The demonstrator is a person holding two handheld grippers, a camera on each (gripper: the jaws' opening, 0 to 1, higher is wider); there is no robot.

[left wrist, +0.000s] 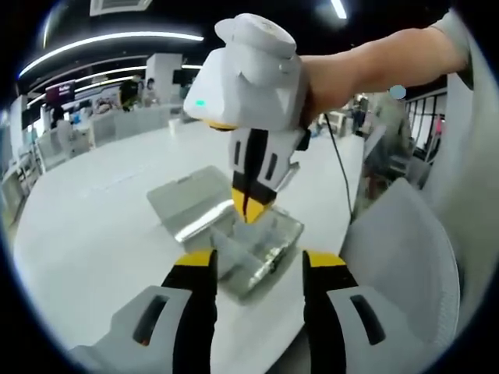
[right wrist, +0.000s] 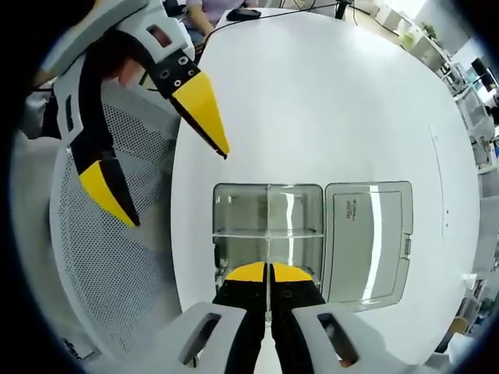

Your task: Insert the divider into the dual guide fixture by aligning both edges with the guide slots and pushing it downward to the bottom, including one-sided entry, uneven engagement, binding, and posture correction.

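Right tongs point(right wrist: 269, 274) pinched shut on the clear divider point(right wrist: 268, 226), standing upright along the middle of the open clear box point(right wrist: 234, 210) on the white bench point(right wrist: 327, 101); hinged lid point(right wrist: 366, 238) lying flat beside it; left tongs point(right wrist: 168, 152) spread open, empty, hovering beyond; risk: uneven downward pressure could tilt the divider, binding one edge in its slot.
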